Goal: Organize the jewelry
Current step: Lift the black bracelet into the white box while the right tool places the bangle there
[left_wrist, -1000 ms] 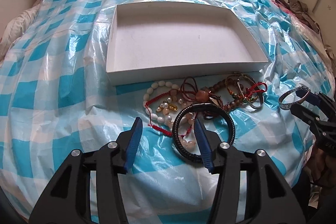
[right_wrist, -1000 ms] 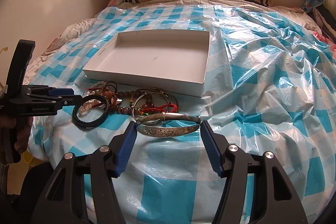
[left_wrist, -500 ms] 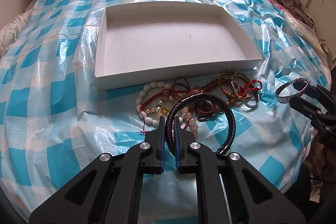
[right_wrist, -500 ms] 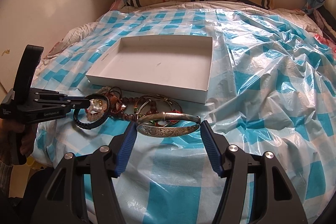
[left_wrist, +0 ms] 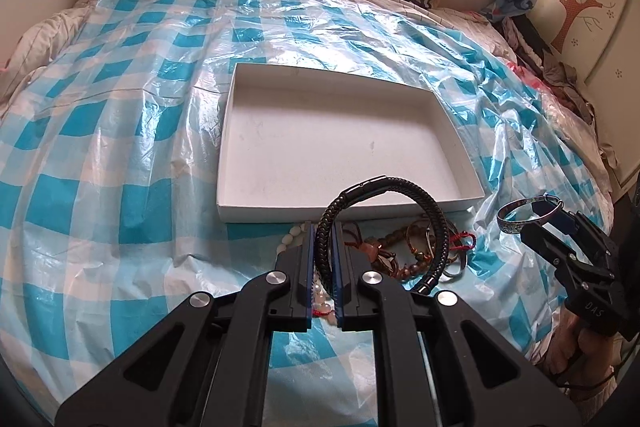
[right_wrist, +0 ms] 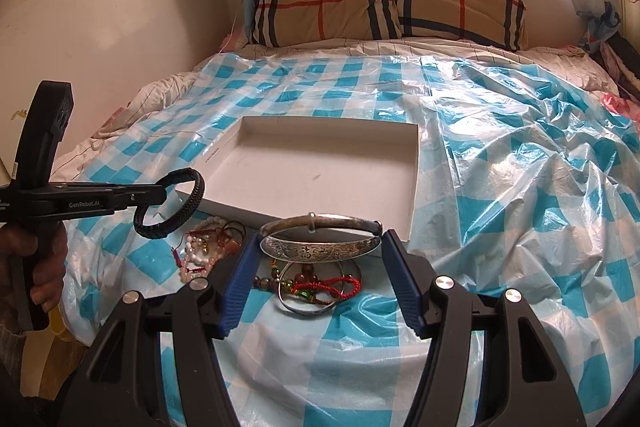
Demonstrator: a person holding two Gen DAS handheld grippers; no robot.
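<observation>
My left gripper (left_wrist: 323, 239) is shut on a black braided bracelet (left_wrist: 416, 195) and holds it in the air just in front of the empty white box (left_wrist: 248, 131). It shows at the left of the right wrist view (right_wrist: 160, 195) with the bracelet (right_wrist: 188, 207). My right gripper (right_wrist: 320, 247) is shut on an engraved silver bangle (right_wrist: 316, 247), lifted above the jewelry pile (right_wrist: 308, 283); it also shows in the left wrist view (left_wrist: 540, 219). Beaded bracelets, red cords and a thin ring lie in the pile (left_wrist: 400, 255) before the box (right_wrist: 320, 179).
The bed is covered with a crinkled blue-and-white checked plastic sheet (left_wrist: 100, 147). Plaid pillows (right_wrist: 360, 7) lie at the head under the window. A wall (right_wrist: 100, 27) runs along the left side, clothes (left_wrist: 560, 79) on the right.
My left gripper closed on the black bracelet and lifted it off the pile toward the box. My right gripper rose with the silver bangle still held.
</observation>
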